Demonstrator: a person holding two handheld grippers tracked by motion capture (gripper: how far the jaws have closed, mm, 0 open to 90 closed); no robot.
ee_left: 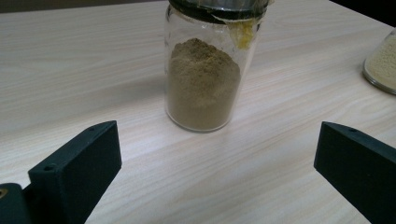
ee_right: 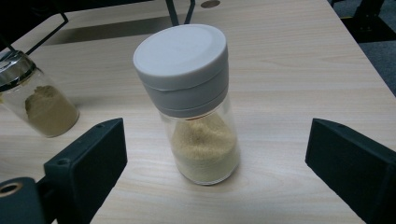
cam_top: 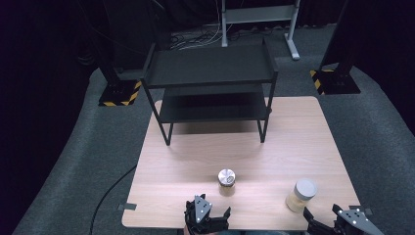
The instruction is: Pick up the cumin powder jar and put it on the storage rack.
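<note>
Approach phase: both grippers sit at the near edge of the pale wooden desk (cam_top: 254, 147), fingers spread wide and holding nothing. Left gripper (cam_top: 208, 218) faces the steel-lidded glass jar of brown powder (cam_top: 226, 182); right gripper (cam_top: 337, 226) faces the grey-capped glass jar of yellow granules (cam_top: 302, 195). Next move, as judged: advance until each jar stands between the fingers, then close.

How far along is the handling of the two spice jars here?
Nothing looks done: the metal-lidded glass jar of brown powder and the grey-capped glass jar of yellow granules stand on the wooden table. Left claw and right claw are open, facing them. Gripping remains.
</note>
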